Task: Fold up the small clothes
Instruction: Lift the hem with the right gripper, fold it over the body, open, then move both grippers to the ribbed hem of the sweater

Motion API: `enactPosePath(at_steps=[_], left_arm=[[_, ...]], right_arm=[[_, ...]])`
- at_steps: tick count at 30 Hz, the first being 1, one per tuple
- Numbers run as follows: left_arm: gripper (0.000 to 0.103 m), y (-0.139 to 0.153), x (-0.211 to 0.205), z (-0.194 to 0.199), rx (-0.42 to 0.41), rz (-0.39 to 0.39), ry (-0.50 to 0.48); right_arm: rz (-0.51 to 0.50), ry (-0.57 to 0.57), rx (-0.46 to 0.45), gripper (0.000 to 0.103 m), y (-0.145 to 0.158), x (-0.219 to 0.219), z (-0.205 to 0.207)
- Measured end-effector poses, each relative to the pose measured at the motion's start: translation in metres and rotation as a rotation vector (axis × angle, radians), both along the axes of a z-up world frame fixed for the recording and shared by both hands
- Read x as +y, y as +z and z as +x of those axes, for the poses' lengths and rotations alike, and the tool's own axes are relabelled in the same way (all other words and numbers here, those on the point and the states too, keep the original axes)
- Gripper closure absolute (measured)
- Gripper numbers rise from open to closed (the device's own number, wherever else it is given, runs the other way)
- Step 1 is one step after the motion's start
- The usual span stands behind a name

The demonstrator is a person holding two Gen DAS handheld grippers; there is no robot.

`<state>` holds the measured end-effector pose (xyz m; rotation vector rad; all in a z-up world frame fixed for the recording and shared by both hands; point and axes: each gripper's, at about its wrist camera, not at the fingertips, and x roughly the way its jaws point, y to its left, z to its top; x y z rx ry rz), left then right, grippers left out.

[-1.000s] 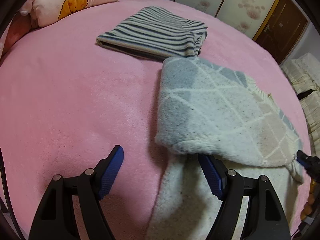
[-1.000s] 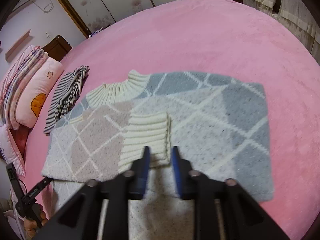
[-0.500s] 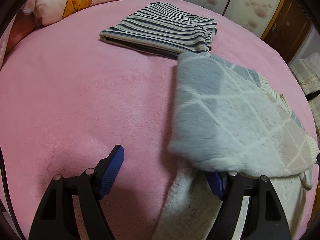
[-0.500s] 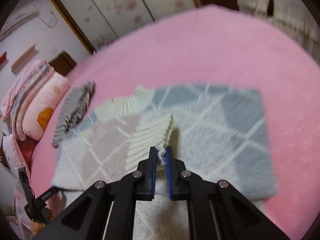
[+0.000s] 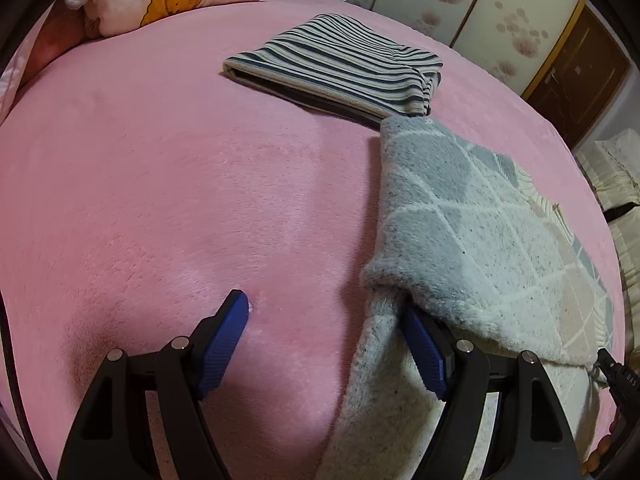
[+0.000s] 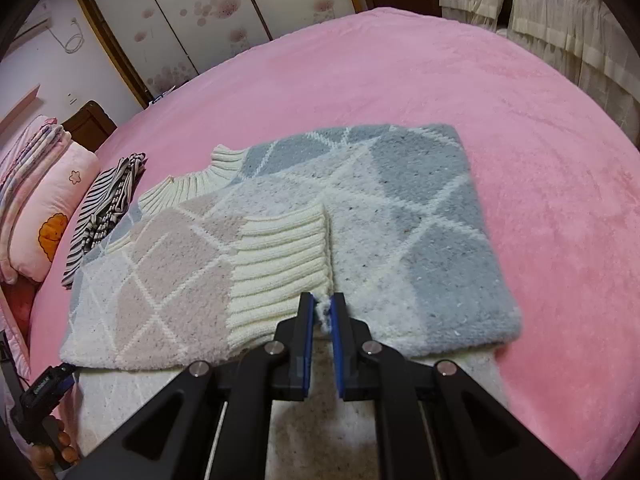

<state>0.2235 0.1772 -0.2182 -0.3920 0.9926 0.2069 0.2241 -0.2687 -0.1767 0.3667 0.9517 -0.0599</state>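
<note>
Pinching the sweater (image 6: 360,216) at lower centre, the right gripper (image 6: 322,312); left gripper (image 5: 324,340) spread wide on the bed (image 5: 160,200)

Bedroom with a pink bed (image 6: 460,80)
Floral sliding wardrobe doors (image 6: 208,12) far; cream ruffled curtain (image 6: 560,20) right; pillows (image 6: 52,208) left.
</note>
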Motion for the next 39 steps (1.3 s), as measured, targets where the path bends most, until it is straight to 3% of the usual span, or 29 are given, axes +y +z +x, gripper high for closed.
enactPosePath(at_steps=[9,14,19,23,30,34,39], left_arm=[[0.027,-0.004,0.004,-0.004,-0.003,-0.012,0.011],[0.027,0.001,0.002,-0.003,0.018,0.005,-0.011],[0.027,0.027,0.001,-0.016,0.001,0.114,-0.041],[0.027,0.053,0.002,-0.019,-0.057,0.125,-0.043],[0.027,0.065,-0.043,0.029,-0.107,0.144,-0.147],[0.027,0.048,-0.085,0.063,-0.102,0.216,-0.237],[0.027,0.021,-0.103,0.088,-0.067,0.254,-0.239]], right_arm=[[-0.023,0.006,0.012,0.095,-0.002,0.001,-0.003],[0.024,0.019,0.041,0.090,0.002,-0.005,-0.002],[0.021,0.031,0.022,0.086,0.016,-0.015,-0.013],[-0.014,0.054,-0.027,0.086,0.033,-0.015,-0.018],[-0.029,0.140,-0.076,0.086,0.044,0.033,0.016],[-0.045,0.230,-0.095,0.086,0.039,0.082,0.047],[-0.049,0.292,-0.087,0.086,0.022,0.114,0.076]])
